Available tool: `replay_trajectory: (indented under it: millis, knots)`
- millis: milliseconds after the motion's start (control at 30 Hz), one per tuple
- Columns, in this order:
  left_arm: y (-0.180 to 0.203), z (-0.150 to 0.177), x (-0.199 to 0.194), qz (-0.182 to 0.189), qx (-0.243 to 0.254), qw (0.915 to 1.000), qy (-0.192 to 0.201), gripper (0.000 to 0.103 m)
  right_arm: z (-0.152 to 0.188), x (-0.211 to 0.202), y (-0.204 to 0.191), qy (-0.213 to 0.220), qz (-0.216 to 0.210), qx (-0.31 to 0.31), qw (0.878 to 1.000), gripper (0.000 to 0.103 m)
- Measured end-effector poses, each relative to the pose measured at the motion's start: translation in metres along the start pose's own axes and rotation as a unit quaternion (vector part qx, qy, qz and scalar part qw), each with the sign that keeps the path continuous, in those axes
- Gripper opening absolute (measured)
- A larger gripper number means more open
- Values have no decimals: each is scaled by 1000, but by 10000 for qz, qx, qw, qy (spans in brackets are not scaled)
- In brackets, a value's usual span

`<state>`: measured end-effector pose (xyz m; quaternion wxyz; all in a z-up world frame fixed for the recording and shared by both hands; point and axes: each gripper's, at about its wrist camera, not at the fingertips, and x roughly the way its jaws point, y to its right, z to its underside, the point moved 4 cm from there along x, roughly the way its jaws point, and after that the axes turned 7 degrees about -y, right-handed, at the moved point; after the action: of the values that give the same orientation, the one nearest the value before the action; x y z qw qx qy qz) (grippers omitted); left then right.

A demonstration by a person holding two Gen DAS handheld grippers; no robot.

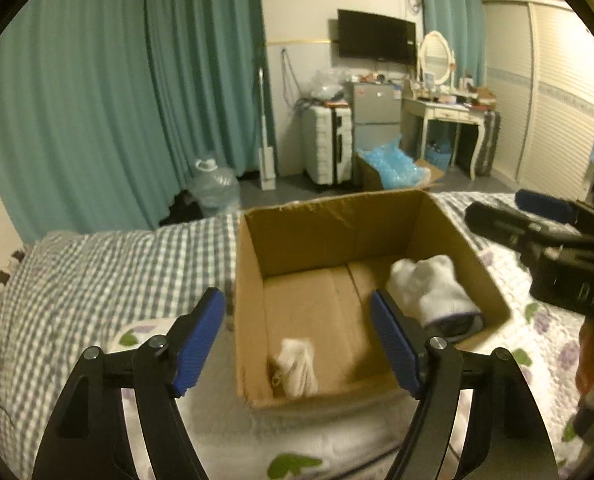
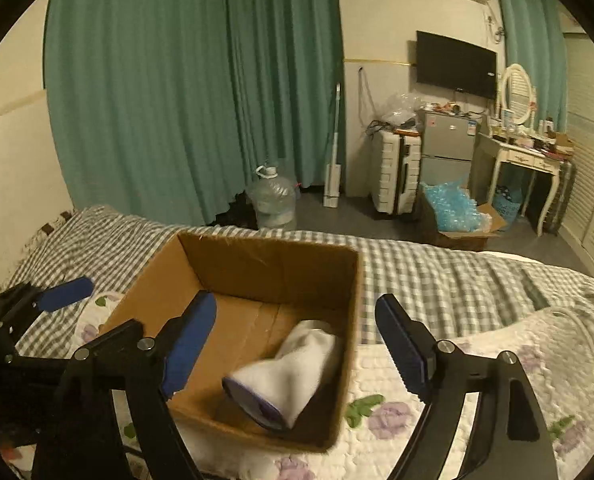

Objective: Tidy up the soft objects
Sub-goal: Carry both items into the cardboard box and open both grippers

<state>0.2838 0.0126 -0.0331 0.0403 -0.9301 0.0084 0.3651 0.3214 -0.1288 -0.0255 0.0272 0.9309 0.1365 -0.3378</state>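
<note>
Left hand-held gripper agape; box wall hides sock base.

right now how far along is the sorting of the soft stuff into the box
Done: two items lie in the open brown cardboard box on the bed, a white sock-like piece with a dark cuff and a smaller white bundled cloth. In hand: nothing; the left gripper and right gripper both have open, empty jaws. Left: no other loose soft items show in these views.
</note>
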Motion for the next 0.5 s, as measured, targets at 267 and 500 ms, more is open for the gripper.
replay_trajectory:
  millis: [267, 500]
  knots:
    - [-13, 2, -95, 113, -6, 9988, 482, 95, -1, -104, -21, 239, 413, -440, 9979, 94]
    - [-28, 26, -173, -168, -57, 9952, 964, 95, 52, -179, -50, 8, 565, -945, 9939, 94]
